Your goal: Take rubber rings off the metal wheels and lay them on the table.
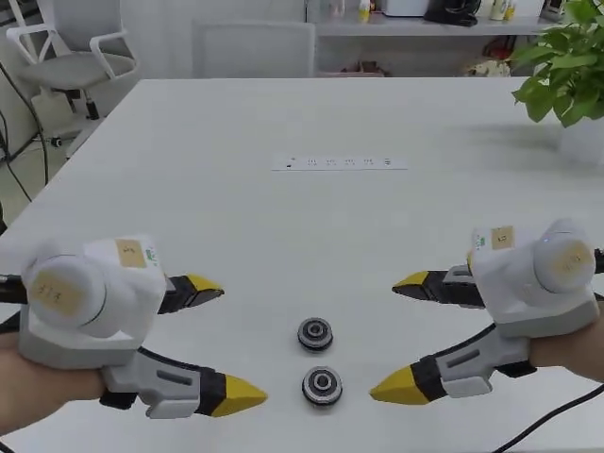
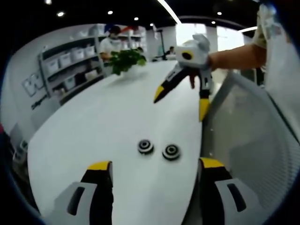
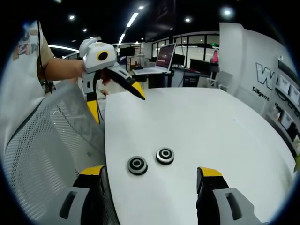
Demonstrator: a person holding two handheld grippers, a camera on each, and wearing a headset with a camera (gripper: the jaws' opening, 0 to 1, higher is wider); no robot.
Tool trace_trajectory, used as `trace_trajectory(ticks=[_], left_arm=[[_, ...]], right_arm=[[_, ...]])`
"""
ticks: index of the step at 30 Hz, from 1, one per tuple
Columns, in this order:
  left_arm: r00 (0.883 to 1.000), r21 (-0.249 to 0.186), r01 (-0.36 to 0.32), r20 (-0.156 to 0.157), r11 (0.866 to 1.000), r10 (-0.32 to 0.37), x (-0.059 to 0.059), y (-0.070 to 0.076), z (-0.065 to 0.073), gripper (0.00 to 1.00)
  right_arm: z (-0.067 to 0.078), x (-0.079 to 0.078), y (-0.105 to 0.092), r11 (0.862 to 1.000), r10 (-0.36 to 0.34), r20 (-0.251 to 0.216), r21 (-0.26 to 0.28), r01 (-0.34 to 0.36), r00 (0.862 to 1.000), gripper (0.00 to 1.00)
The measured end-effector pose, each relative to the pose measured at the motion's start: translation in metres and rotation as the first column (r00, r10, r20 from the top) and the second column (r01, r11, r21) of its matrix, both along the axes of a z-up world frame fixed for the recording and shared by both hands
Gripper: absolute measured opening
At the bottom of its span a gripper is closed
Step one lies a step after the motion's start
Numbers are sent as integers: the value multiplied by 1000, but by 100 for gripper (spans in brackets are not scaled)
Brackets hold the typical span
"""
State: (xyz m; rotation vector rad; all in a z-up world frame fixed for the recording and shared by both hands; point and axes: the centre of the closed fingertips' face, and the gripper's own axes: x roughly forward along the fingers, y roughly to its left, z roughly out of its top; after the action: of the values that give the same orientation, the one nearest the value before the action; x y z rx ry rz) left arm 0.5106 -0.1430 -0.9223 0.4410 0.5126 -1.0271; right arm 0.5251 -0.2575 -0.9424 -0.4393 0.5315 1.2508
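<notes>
The left gripper (image 1: 234,340) and right gripper (image 1: 389,334) hung wide open and empty either side of the farther metal wheel (image 1: 315,333) and nearer metal wheel (image 1: 322,386) on the white worktop (image 1: 283,226), both rubber rings apparently still fitted, none yet laid down.

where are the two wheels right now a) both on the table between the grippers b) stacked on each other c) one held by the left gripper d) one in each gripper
A: the far wheel and the near wheel sit apart on the table, between the open left gripper and right gripper, touching neither.
</notes>
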Motion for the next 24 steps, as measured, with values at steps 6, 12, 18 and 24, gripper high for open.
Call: trace_trajectory(ticks=[6,12,18,24], left_arm=[[1000,8,19,-8,1000,-18,6,-5,-5,72],[999,20,42,-26,999,-42,7,-12,-14,72],[995,42,92,-44,995,-91,6,-22,-25,70],[990,47,128,-63,991,-125,6,-31,-33,64]], right_arm=[[-6,1,6,1000,25,-11,-1,-25,1000,77],[-12,1,11,999,47,-24,4,-47,999,72],[-22,0,13,997,79,-29,-11,-80,996,68],[-33,0,15,996,88,-60,-5,-89,994,64]])
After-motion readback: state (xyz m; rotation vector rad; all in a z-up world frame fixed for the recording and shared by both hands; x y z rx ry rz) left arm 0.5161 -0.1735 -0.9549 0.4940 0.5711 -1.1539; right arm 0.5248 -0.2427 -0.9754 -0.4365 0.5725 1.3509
